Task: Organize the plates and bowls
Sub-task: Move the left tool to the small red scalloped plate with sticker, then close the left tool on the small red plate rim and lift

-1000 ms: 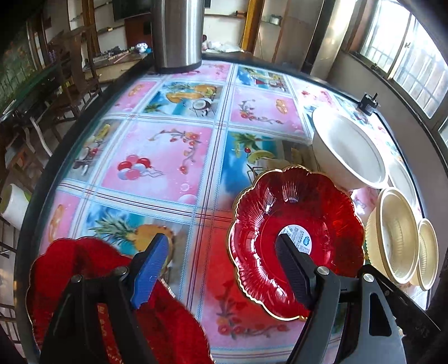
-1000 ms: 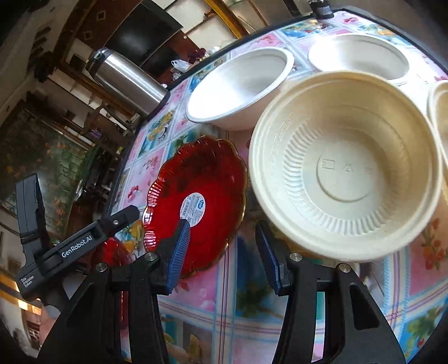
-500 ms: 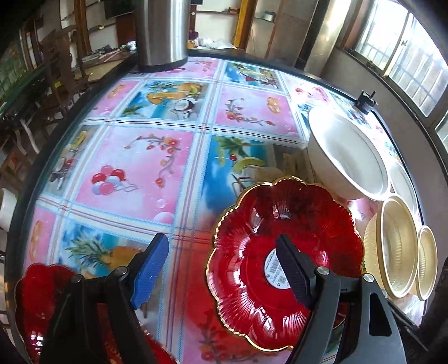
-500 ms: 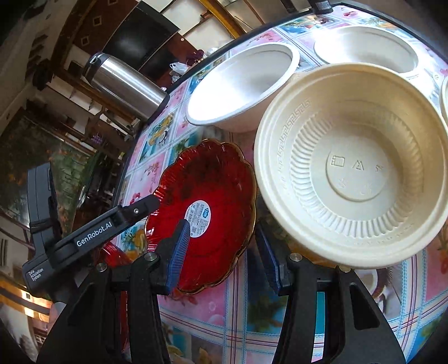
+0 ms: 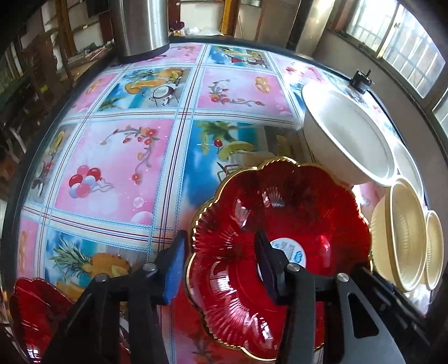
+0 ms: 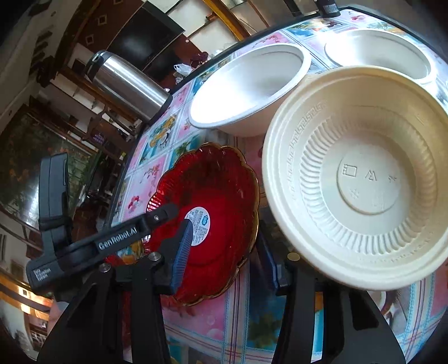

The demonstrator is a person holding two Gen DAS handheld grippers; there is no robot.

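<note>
A red scalloped plate (image 5: 280,240) with a gold rim and a white sticker lies on the patterned table. My left gripper (image 5: 221,263) is open and straddles its left rim, one finger over the plate's middle. The plate also shows in the right wrist view (image 6: 212,212), with the left gripper's finger over it. My right gripper (image 6: 226,257) is open above the plate's near rim, beside a large cream ribbed bowl (image 6: 361,179). A second red plate (image 5: 36,316) sits at the table's near left corner.
A large white bowl (image 5: 352,140) sits behind the red plate, with another white bowl (image 6: 378,53) further right. Cream bowls (image 5: 406,235) stand at the right edge. A steel kettle (image 5: 140,25) stands at the far side.
My left gripper moved right from the second red plate and now straddles the first plate's rim. My right gripper moved closer to the cream bowl and the red plate.
</note>
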